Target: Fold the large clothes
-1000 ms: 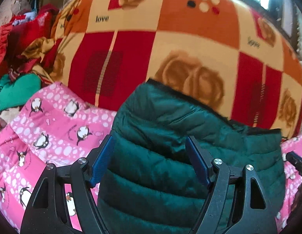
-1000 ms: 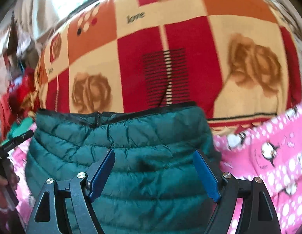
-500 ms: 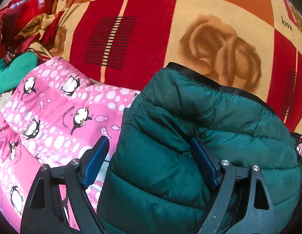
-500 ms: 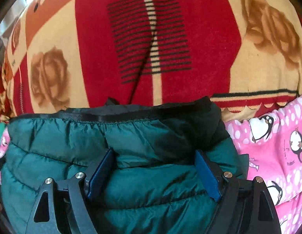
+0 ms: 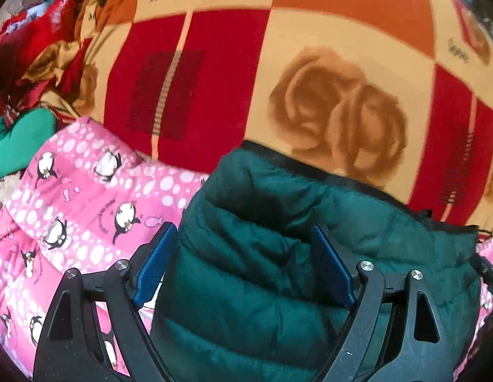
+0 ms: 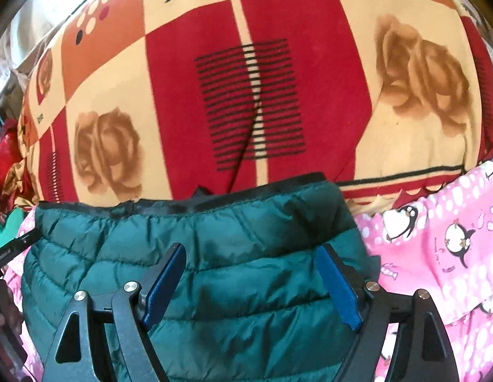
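Note:
A dark green quilted puffer jacket (image 5: 278,270) lies folded on the bed, its black-trimmed edge facing away. It also shows in the right wrist view (image 6: 214,254). My left gripper (image 5: 243,264) is open, its blue pads astride the jacket's left end. My right gripper (image 6: 256,283) is open over the jacket's right part, pads wide apart. Neither holds any cloth. The jacket's near part is hidden under the grippers.
A pink penguin-print quilt (image 5: 71,216) lies under and beside the jacket, also at the right in the right wrist view (image 6: 437,238). A red, orange and cream rose blanket (image 5: 278,63) covers the bed beyond. Red and green clothes (image 5: 23,63) pile at the far left.
Both grippers have pulled back and up from the jacket after dipping close to it half a second ago. Both stay open. The jacket lies as before.

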Demonstrator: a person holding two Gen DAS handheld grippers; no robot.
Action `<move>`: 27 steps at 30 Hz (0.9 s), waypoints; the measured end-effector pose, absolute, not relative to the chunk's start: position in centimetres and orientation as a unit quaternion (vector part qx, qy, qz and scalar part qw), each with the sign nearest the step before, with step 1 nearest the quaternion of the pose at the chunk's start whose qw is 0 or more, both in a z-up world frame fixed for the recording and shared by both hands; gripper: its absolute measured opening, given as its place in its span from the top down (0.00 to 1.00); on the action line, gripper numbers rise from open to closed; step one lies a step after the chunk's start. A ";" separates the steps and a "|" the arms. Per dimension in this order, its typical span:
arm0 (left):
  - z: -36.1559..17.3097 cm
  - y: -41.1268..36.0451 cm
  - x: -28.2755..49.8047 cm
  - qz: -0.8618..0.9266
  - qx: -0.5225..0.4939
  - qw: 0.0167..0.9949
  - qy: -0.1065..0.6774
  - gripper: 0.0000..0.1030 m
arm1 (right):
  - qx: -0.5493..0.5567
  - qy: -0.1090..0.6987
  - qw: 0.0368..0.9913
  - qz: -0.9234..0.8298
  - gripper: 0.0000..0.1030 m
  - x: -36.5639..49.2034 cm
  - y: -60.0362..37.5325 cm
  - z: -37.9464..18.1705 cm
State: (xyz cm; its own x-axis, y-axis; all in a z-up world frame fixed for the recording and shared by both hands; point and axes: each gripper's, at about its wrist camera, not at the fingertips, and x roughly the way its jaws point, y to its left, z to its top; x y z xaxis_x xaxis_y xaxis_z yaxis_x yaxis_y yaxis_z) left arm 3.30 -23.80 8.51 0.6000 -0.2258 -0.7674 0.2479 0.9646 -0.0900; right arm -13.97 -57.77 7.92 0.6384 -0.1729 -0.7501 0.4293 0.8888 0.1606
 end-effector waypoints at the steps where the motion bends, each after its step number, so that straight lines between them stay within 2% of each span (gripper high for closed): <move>1: 7.8 -23.9 3.8 -0.122 0.018 0.889 0.441 0.17 | 0.163 0.395 0.888 -0.173 0.21 -13.7 -57.6 7.7; 5: 6.1 -23.9 4.3 -0.116 0.033 0.886 0.447 0.13 | 0.156 0.430 0.873 -0.171 0.18 -11.8 -58.2 4.4; 9: 5.3 -24.1 4.7 -0.118 0.033 0.884 0.450 0.10 | 0.154 0.416 0.878 -0.179 0.15 -11.3 -58.2 3.1; 15: 4.7 -23.3 4.9 -0.116 0.007 0.883 0.455 0.06 | 0.137 0.426 0.876 -0.181 0.15 -11.2 -56.6 4.4; 21: 5.0 -23.1 4.4 -0.114 0.008 0.890 0.442 0.05 | 0.148 0.385 0.900 -0.141 0.15 -16.1 -53.2 8.0; 27: 5.4 -23.3 3.1 -0.109 0.009 0.896 0.431 0.06 | 0.119 0.420 0.887 -0.147 0.11 -16.4 -51.4 4.1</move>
